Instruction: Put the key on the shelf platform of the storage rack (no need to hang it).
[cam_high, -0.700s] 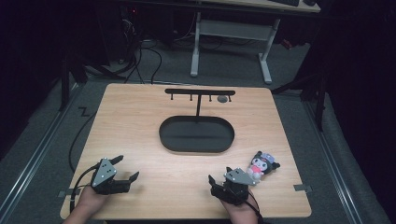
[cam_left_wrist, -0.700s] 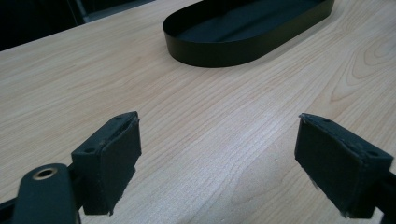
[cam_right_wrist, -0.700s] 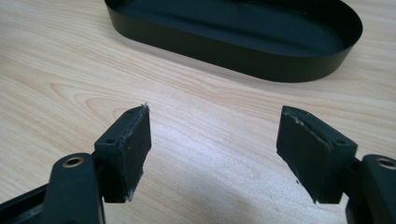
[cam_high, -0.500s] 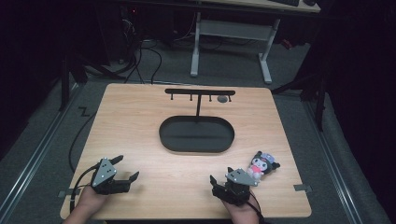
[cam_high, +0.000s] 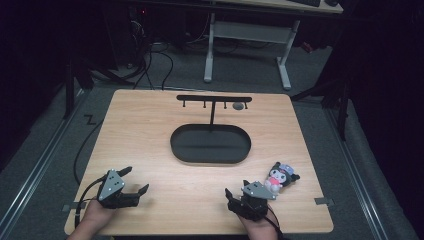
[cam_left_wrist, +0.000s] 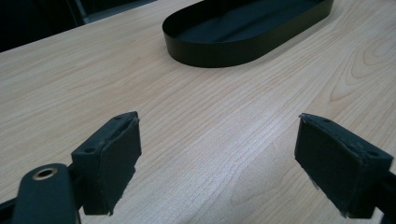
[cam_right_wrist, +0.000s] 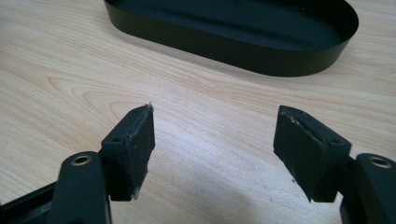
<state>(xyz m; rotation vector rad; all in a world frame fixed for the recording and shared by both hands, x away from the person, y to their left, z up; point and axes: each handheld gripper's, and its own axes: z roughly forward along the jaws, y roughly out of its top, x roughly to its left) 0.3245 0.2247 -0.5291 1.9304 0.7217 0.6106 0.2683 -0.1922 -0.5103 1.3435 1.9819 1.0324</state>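
A black oval tray (cam_high: 175, 145) sits mid-table, with a black T-shaped hook rack (cam_high: 214, 99) rising from its far side. A small plush doll (cam_high: 280, 175) in pink, white and black lies near the front right. My right gripper (cam_high: 236, 192) rests just left of the doll, open and empty; its jaws frame bare wood, with the tray (cam_right_wrist: 224, 46) ahead of my right gripper (cam_right_wrist: 212, 140). My left gripper (cam_high: 135, 181) rests at the front left, open and empty, and the tray (cam_left_wrist: 219, 51) lies beyond my left gripper (cam_left_wrist: 217, 158).
The wooden table (cam_high: 145, 125) ends just behind both hands at its front edge. A small grey object (cam_high: 238, 106) lies by the rack's right end. A white desk frame (cam_high: 247, 45) and cables stand on the dark floor beyond.
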